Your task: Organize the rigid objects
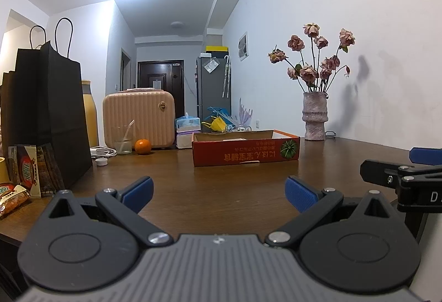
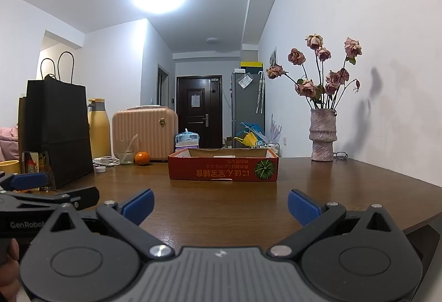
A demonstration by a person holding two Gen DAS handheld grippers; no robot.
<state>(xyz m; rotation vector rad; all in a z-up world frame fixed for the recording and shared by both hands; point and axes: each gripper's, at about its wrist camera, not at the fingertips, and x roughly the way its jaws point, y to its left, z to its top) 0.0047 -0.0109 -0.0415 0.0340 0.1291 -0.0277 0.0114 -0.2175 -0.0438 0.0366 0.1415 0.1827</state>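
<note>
My left gripper (image 1: 219,192) is open and empty, low over the near part of the brown table (image 1: 234,185). My right gripper (image 2: 221,205) is open and empty beside it, to its right. A shallow red cardboard box (image 1: 246,148) lies on the table ahead of both; it also shows in the right wrist view (image 2: 223,168). An orange (image 1: 142,146) and a glass with a straw (image 1: 123,140) stand at the far left, in front of a small pink case (image 1: 139,115). Snack packets (image 1: 27,177) lie at the near left.
A black paper bag (image 1: 49,114) and a yellow flask (image 2: 98,127) stand at the left. A vase of dried roses (image 1: 315,119) stands by the wall at the right. A white cable (image 1: 102,151) and a bottle cap (image 1: 101,162) lie near the bag. A tissue pack (image 1: 187,123) sits behind the box.
</note>
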